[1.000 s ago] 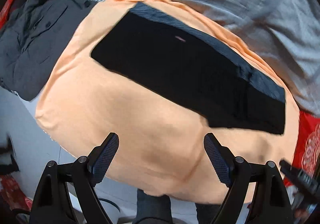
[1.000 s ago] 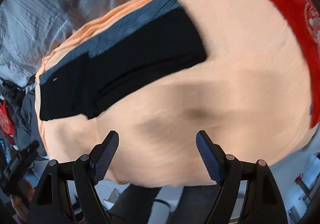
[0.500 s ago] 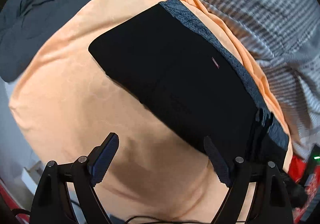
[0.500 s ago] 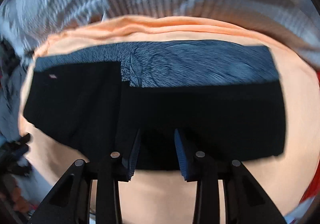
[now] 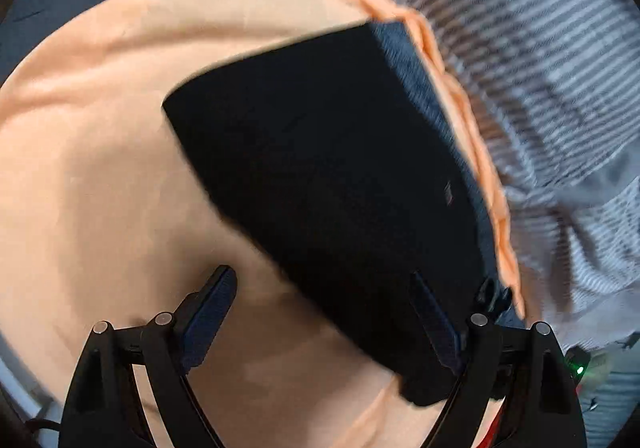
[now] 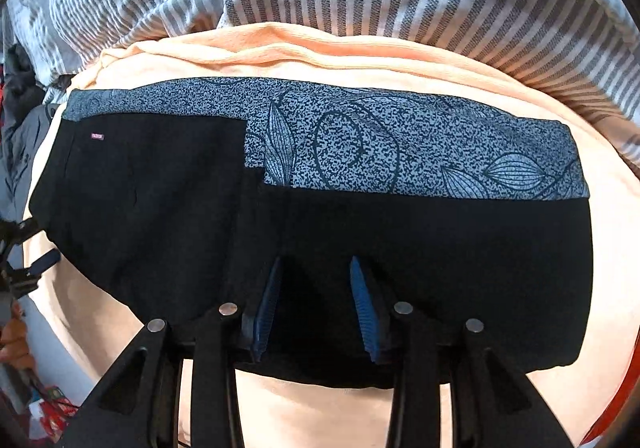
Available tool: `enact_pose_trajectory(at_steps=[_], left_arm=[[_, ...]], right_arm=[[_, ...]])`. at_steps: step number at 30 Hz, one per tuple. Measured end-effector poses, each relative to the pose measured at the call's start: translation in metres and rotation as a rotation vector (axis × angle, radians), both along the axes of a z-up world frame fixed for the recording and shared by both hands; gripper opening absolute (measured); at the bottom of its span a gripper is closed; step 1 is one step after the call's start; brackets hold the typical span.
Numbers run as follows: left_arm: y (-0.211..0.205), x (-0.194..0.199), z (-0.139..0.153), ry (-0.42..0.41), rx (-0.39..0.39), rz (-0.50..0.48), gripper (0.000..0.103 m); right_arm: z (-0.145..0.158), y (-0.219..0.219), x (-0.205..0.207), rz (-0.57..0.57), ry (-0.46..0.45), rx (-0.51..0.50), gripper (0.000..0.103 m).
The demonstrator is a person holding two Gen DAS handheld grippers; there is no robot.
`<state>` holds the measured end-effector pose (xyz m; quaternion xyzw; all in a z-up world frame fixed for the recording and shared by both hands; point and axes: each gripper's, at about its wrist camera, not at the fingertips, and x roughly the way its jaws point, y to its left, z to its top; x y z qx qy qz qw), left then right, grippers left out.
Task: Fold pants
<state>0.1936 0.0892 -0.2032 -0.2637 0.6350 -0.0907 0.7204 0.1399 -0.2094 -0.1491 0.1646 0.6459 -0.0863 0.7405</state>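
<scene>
Our right gripper (image 6: 316, 304) sits over the near edge of the black pants (image 6: 400, 260) on the orange sheet (image 6: 400, 59), fingers narrowly apart; our left gripper (image 5: 324, 320) gapes wide. Risk: pinching only the top layer, dragging the fold crooked.

We see left wrist view motion-smeared: striped bedding (image 5: 540, 67) blurred. Right claw (image 6: 316, 308) fingertips lost against black pants (image 6: 440, 268); grip unclear to us. Red item (image 6: 616, 408) cut by frame edge. Pink label (image 6: 97, 136) unreadable.
</scene>
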Motion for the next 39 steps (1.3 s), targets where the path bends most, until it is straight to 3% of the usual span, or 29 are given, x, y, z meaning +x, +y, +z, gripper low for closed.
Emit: enact_pose_trajectory(at_steps=[3, 6, 10, 11, 13, 15, 19, 20, 21, 24, 26, 28, 32, 36, 39], left_arm=[[0.000, 0.008, -0.004, -0.017, -0.060, 0.016, 0.087], [-0.008, 0.019, -0.006, -0.037, -0.069, 0.006, 0.087], [-0.012, 0.029, 0.005, -0.092, -0.153, 0.030, 0.088], [-0.013, 0.031, 0.003, -0.107, -0.156, 0.033, 0.088], [-0.015, 0.034, -0.014, -0.060, -0.126, 0.044, 0.088], [-0.016, 0.034, -0.018, -0.099, -0.159, 0.078, 0.100], [-0.045, 0.043, -0.010, -0.089, 0.030, 0.050, 0.097], [-0.052, 0.045, -0.005, -0.090, 0.102, 0.036, 0.081], [-0.055, 0.046, -0.003, -0.083, 0.169, 0.026, 0.056], [-0.047, 0.042, 0.004, -0.077, 0.205, 0.010, 0.033], [-0.053, 0.041, 0.015, -0.106, 0.250, -0.040, 0.030], [-0.068, 0.037, 0.027, -0.165, 0.343, -0.111, 0.029], [-0.105, 0.017, 0.047, -0.321, 0.549, -0.274, 0.029], [-0.125, 0.006, 0.058, -0.407, 0.639, -0.373, 0.029], [-0.132, -0.005, 0.065, -0.460, 0.677, -0.428, 0.029]], right_arm=[[0.000, -0.004, -0.002, 0.002, -0.008, 0.008, 0.040], [0.000, -0.005, -0.001, 0.011, -0.002, 0.003, 0.040], [-0.001, -0.008, 0.001, 0.002, 0.011, 0.007, 0.041], [-0.002, -0.007, 0.004, 0.004, 0.011, 0.006, 0.041], [-0.002, -0.007, 0.004, 0.005, 0.011, 0.003, 0.041], [-0.002, -0.007, 0.003, 0.005, 0.009, 0.000, 0.041], [-0.002, -0.005, 0.001, 0.008, 0.003, -0.002, 0.041], [-0.001, -0.005, 0.001, 0.008, 0.004, -0.001, 0.041], [-0.001, -0.006, 0.000, 0.007, 0.005, 0.001, 0.041], [0.000, -0.006, 0.003, 0.007, 0.009, 0.031, 0.045], [0.002, -0.004, 0.009, 0.028, 0.017, 0.069, 0.066], [0.007, 0.005, 0.016, 0.071, 0.055, 0.030, 0.066], [0.035, 0.015, 0.032, 0.099, 0.021, 0.098, 0.067], [0.061, 0.020, 0.071, 0.099, 0.020, 0.231, 0.079], [0.087, 0.041, 0.120, 0.170, 0.008, 0.302, 0.082]])
